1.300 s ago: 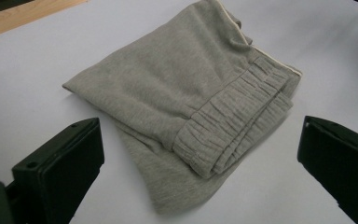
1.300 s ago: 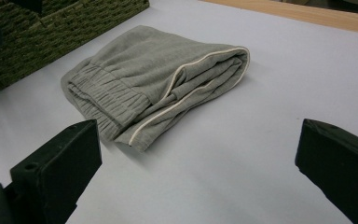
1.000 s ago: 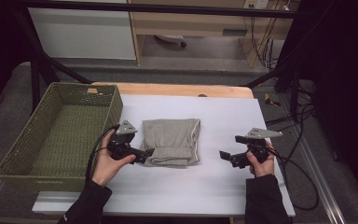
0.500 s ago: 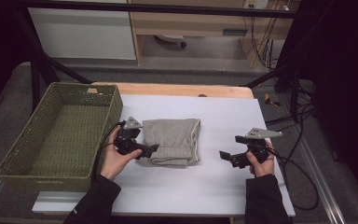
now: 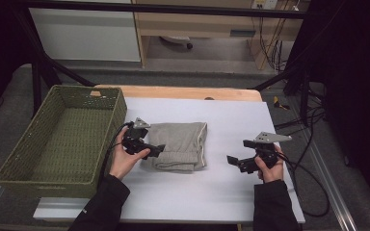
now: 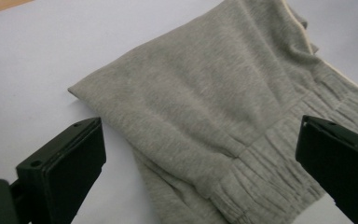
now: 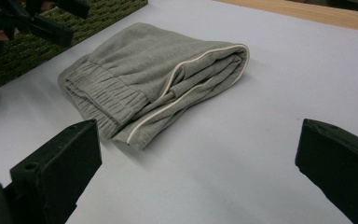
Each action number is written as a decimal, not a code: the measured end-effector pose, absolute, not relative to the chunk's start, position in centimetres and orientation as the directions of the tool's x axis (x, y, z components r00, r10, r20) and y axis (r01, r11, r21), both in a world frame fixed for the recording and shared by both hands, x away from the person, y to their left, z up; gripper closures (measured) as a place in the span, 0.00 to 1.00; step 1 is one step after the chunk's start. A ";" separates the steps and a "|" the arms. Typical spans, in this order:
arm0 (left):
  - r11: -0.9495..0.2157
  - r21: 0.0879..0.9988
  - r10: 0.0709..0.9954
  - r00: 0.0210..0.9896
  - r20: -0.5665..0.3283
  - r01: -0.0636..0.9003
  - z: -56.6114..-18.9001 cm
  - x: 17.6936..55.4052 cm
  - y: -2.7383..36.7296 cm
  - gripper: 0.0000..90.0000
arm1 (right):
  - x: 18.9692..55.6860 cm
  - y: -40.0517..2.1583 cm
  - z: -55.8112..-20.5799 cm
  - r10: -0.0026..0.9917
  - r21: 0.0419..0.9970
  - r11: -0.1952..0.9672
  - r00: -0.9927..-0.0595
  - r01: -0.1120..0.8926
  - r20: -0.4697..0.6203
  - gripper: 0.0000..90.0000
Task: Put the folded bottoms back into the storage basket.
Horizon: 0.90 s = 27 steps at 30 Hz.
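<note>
A folded grey garment with a ribbed waistband and pale piping lies mid-table on the white tabletop. My left gripper hovers over the garment's left edge, beside the basket. In the left gripper view its jaws stand wide open on either side of the grey cloth, holding nothing. My right gripper sits on the table to the garment's right, a short gap away. It is open and empty, facing the garment, with the left gripper beyond.
A green woven basket stands empty at the table's left edge, its weave also seen behind the garment. A wooden strip borders the table's back. Cables trail off the right side.
The left gripper has moved right and slightly away from the person, from beside the garment to over its left edge. The right gripper and the garment have stayed put.
</note>
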<state>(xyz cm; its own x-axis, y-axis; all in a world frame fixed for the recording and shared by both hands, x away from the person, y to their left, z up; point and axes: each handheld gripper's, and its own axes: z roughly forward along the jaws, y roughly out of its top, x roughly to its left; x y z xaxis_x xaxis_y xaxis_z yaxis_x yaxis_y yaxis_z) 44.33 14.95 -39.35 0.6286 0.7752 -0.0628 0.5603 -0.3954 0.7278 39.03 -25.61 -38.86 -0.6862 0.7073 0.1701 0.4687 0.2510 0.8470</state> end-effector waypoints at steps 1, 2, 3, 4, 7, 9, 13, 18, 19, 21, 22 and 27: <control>-0.398 0.723 0.778 0.625 -0.060 0.564 -39.5 44.5 14.9 0.01 | 39.0 -25.6 -38.9 0.707 0.846 0.251 -0.686 0.471 0.171 0.01; -0.398 0.720 0.781 0.622 -0.058 0.568 -39.6 44.6 14.9 0.01 | 39.0 -25.6 -38.9 0.707 0.845 0.253 -0.686 0.471 0.172 0.01; -0.396 0.718 0.788 0.613 -0.055 0.573 -39.8 44.8 14.9 0.02 | 39.0 -25.6 -38.9 0.707 0.845 0.253 -0.686 0.471 0.171 0.01; -0.393 0.716 0.793 0.607 -0.055 0.577 -40.0 45.0 14.9 0.02 | 39.0 -25.6 -38.9 0.707 0.845 0.253 -0.686 0.472 0.172 0.01; -0.392 0.707 0.801 0.596 -0.052 0.589 -40.3 45.4 14.9 0.03 | 39.0 -25.6 -38.9 0.707 0.846 0.252 -0.686 0.469 0.170 0.01; -0.391 0.700 0.809 0.585 -0.047 0.598 -40.6 45.6 14.9 0.03 | 39.0 -25.6 -38.9 0.708 0.846 0.251 -0.685 0.471 0.171 0.01; -0.382 0.688 0.820 0.569 -0.055 0.617 -41.1 46.1 15.0 0.05 | 39.0 -25.6 -38.9 0.706 0.843 0.254 -0.687 0.473 0.173 0.01; -0.386 0.673 0.826 0.561 -0.052 0.631 -41.7 46.5 15.0 0.11 | 39.1 -25.5 -38.9 0.707 0.842 0.255 -0.686 0.475 0.173 0.01; -0.387 0.670 0.828 0.558 -0.049 0.633 -41.8 46.6 15.0 0.13 | 39.1 -25.5 -38.9 0.707 0.843 0.256 -0.687 0.473 0.171 0.01; -0.391 0.665 0.832 0.554 -0.041 0.637 -42.1 46.9 15.1 0.15 | 39.1 -25.5 -39.0 0.706 0.843 0.256 -0.687 0.473 0.171 0.01; -0.390 0.662 0.833 0.551 -0.041 0.640 -42.2 47.0 15.2 0.18 | 39.1 -25.5 -39.0 0.706 0.843 0.257 -0.687 0.473 0.170 0.01; -0.371 0.648 0.840 0.538 -0.072 0.666 -42.8 47.5 15.3 0.21 | 39.1 -25.5 -39.0 0.707 0.843 0.258 -0.687 0.472 0.168 0.01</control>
<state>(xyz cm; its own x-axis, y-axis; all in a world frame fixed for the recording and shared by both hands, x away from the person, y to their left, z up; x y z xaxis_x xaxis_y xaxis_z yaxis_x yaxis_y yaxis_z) 47.51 15.33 -42.81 0.5380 0.8399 -0.0724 0.6656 -0.3705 0.6478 39.09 -25.49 -38.98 -0.6868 0.7071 0.1683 0.4719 0.2577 0.8431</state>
